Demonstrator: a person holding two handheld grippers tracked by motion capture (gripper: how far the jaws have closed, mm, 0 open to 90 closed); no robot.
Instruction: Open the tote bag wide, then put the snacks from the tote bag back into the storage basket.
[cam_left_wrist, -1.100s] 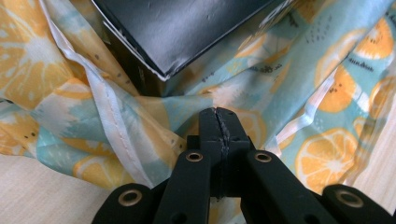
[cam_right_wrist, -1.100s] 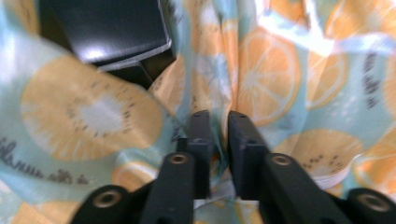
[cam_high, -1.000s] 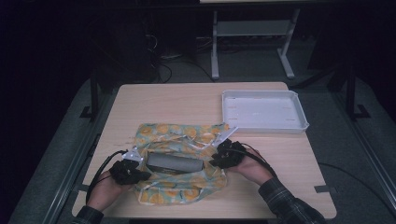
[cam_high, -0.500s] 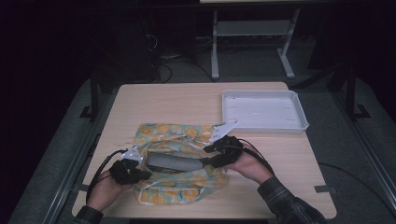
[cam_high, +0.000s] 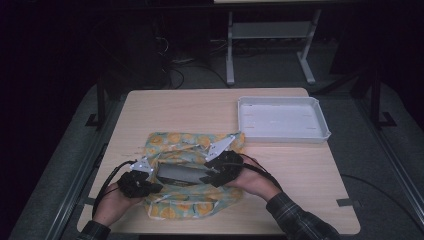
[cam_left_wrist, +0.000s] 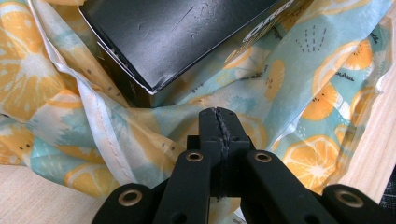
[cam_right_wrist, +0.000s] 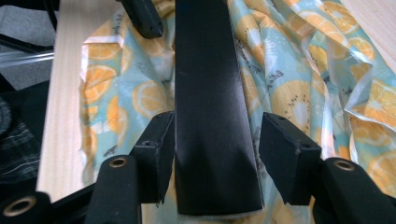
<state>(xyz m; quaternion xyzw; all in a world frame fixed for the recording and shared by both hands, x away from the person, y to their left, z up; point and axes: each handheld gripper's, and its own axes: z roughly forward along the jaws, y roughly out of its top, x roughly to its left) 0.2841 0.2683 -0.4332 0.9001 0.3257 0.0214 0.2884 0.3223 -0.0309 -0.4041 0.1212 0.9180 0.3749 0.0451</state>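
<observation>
A wooden bench (cam_high: 200, 107) carries a white tray (cam_high: 282, 119) and an orange-print cloth (cam_high: 192, 207). A black box (cam_high: 181, 174) lies on the cloth. The right tongs (cam_right_wrist: 212, 140) have just been opening, straddling the box's end unclamped. The left tongs (cam_left_wrist: 218, 122) are clenched just beside the box.

The black box (cam_left_wrist: 187, 37) carries pale lettering cut off at the frame edge, not readable.
</observation>
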